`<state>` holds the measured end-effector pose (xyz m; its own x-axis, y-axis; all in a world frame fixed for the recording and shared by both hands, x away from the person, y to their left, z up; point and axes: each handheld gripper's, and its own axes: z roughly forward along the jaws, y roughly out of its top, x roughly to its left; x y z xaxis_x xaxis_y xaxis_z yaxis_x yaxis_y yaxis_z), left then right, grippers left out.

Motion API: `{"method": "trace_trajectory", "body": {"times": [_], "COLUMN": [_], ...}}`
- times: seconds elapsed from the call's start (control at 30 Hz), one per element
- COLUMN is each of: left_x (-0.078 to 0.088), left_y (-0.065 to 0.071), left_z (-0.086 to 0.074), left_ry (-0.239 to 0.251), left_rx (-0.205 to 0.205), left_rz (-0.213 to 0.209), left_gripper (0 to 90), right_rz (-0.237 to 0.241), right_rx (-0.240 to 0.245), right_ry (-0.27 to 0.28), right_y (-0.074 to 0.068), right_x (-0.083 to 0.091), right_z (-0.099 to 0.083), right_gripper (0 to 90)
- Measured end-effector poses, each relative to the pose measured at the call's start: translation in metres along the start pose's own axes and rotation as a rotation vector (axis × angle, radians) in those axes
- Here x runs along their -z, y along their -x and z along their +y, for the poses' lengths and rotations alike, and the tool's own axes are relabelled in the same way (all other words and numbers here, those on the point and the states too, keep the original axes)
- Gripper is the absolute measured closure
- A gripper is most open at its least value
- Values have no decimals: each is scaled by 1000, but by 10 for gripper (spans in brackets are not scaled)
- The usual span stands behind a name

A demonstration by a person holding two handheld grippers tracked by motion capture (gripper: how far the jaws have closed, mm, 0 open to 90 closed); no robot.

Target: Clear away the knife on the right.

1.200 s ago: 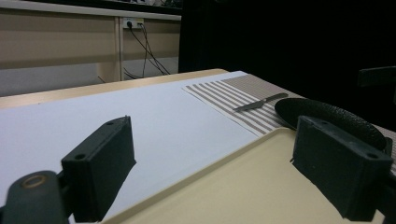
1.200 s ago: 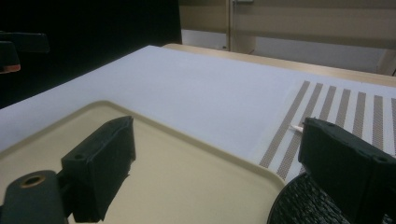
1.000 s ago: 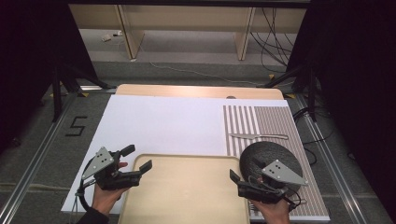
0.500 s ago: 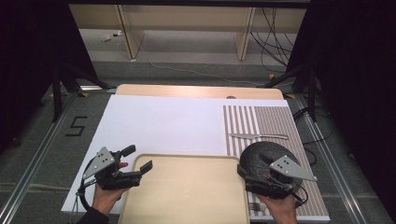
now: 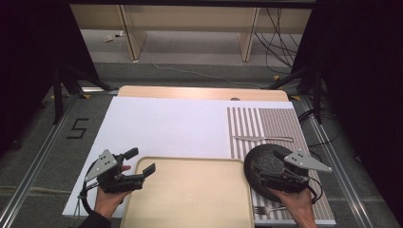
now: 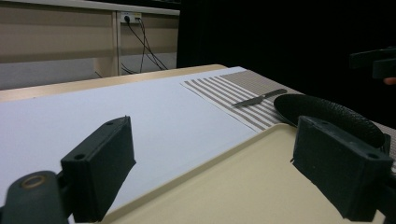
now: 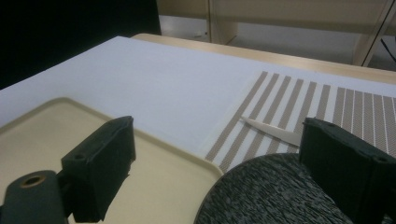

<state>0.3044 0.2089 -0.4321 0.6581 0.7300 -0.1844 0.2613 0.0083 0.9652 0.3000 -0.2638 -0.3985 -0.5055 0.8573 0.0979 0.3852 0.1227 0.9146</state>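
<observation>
**Reaching for the plate beside the tray**

Hovering over the dark plate [image 5: 267, 167], the right claw [image 5: 264, 178] is spread, gripping nothing; the left claw [image 5: 140, 164], also released, hangs at the tray [image 5: 190, 199] corner. A shallow bite could tip the plate onto the fork [image 5: 266, 209] or nudge the knife [image 5: 262, 138] beyond.

Ahead of the left gripper [image 5: 139, 160], jaws parted, white sheet [image 5: 166, 126] lies bare to the table's far edge. The tray [image 5: 190, 194] rim runs between those jaws, its flat bed open to their right. The right gripper [image 5: 259, 176], jaws apart, hangs over a dark plate [image 5: 263, 161] that touches the tray's right edge. Beyond the plate, a knife [image 5: 263, 138] lies across the striped mat [image 5: 275, 121]. Behind that gripper, near the person's hand [image 5: 294, 204], a fork [image 5: 266, 209] lies on the mat.
</observation>
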Motion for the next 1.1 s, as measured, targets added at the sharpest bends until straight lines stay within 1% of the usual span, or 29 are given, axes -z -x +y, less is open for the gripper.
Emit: {"method": "trace_trajectory", "body": {"times": [0.03, 0.07, 0.17, 0.2, 0.23, 0.27, 0.3, 0.33, 0.37, 0.4, 0.43, 0.47, 0.5, 0.53, 0.57, 0.6, 0.63, 0.67, 0.7, 0.73, 0.77, 0.8, 0.83, 0.9, 0.93, 0.97, 1.03, 1.07, 1.1], "left_x": [0, 0, 0, 0, 0, -1, -1, -1, -1, -1, -1, -1, -1, -1, -1, -1, -1, -2, -2, -2, -3, -3, -3, -3, -4, -4, -4, -4, -4], "left_y": [0, 0, 0, 0, -1, -1, -1, -1, -1, -1, -1, -1, -1, -1, -1, -1, -1, -1, -1, -2, -1, -1, -1, -1, -2, -2, -2, -2, -2], "left_z": [0, 0, 0, 0, 0, -1, 0, 0, -1, -1, -1, -1, -1, -1, -1, -1, -1, -1, -1, -1, -1, -1, -1, -2, -2, -2, -2, -2, -2], "left_ry": [-1, -1, -1, -1, -1, 5, -3, -3, -3, -7, -7, -8, -8, -9, -9, -9, -8, -9, -9, -9, -5, -12, -13, -14, -15, -15, -13, -13, -13], "left_rx": [0, 0, 0, 0, 1, 2, 1, 2, 2, 0, 0, -1, -1, -1, -1, 0, 1, 2, 0, -4, 0, -2, -1, 2, 3, 3, 2, 1, 0], "left_rz": [0, 0, 1, 1, 2, -5, 4, 4, 4, 5, 5, 6, 7, 7, 7, 10, 8, 8, 8, 3, 2, 9, 10, 11, 10, 10, 8, 8, 7], "left_gripper": [123, 123, 123, 123, 123, 123, 123, 123, 123, 123, 123, 123, 123, 123, 123, 123, 123, 123, 123, 123, 123, 123, 123, 123, 123, 123, 123, 123, 123], "right_rz": [-1, -1, -9, -9, -5, -5, -2, -7, -13, -13, -13, -23, -7, -21, -21, -41, -48, -48, -58, -44, -64, -58, -69, -66, -77, -75, -81, -90, -90], "right_rx": [-3, -3, 17, 17, 14, 14, 15, 23, 12, 10, 10, 28, 10, 14, 14, 27, 38, 38, 43, 41, 35, 46, 50, 56, 40, 44, 38, 33, 33], "right_ry": [-26, -26, -42, -42, -66, -66, -79, -87, -96, -116, -116, -127, -159, -187, -187, -195, -236, -236, -252, -249, -274, -289, -350, -353, -381, -400, -407, -444, -444], "right_y": [2, 2, 14, 14, 18, 18, 20, 24, 29, 38, 38, 44, 48, 56, 56, 61, 70, 70, 74, 78, 80, 83, 87, 89, 92, 95, 97, 102, 102], "right_x": [1, 1, 0, 0, 0, 0, 0, 0, 1, 0, 0, -1, -1, -2, -2, -2, -4, -4, -5, -8, -9, -12, -16, -20, -25, -27, -30, -36, -36], "right_z": [2, 2, 7, 7, 11, 11, 13, 15, 18, 22, 22, 23, 26, 28, 28, 29, 34, 34, 36, 37, 40, 41, 46, 46, 49, 49, 50, 51, 51], "right_gripper": [120, 120, 122, 122, 123, 123, 122, 123, 123, 128, 128, 129, 129, 133, 133, 141, 141, 141, 141, 141, 141, 141, 141, 141, 142, 143, 144, 147, 147]}}
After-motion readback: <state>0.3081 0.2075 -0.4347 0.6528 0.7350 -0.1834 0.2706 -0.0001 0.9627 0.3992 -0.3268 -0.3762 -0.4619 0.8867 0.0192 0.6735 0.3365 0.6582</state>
